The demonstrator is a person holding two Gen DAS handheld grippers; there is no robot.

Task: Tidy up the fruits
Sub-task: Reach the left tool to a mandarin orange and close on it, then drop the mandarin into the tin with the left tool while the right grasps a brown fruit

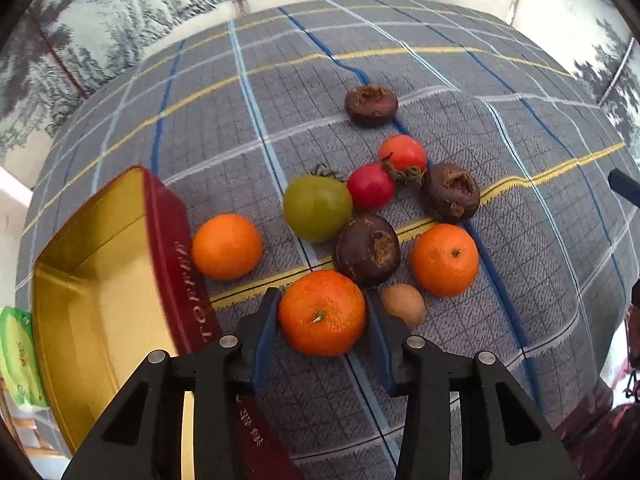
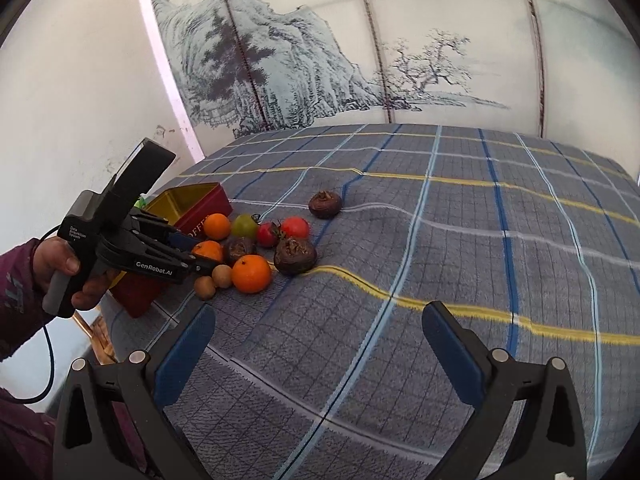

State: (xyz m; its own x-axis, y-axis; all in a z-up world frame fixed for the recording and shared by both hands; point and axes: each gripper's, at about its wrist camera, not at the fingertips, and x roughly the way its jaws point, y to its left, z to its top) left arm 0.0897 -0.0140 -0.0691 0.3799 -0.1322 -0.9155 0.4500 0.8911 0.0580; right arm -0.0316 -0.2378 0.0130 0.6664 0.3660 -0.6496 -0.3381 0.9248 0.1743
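Glossy metal tin [image 1: 120,264], woven cloth [image 1: 520,240]

Three oranges [image 1: 322,312], three dark mangosteens [image 1: 368,250], two red tomatoes [image 1: 370,186], one green tomato [image 1: 317,208], two small brown fruits [image 2: 222,276], one tin [image 1: 100,264]

Three oranges [image 1: 322,312], a green tomato [image 1: 317,208], two red tomatoes [image 1: 370,186], three dark wrinkled fruits [image 1: 368,250] and what looked like a small brown longan [image 1: 403,304] lay clustered on the cloth, right of the open red tin [image 1: 176,248].

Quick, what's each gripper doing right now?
Left gripper: fingers closed on an orange.
Right gripper: open, holding nothing, above the cloth.
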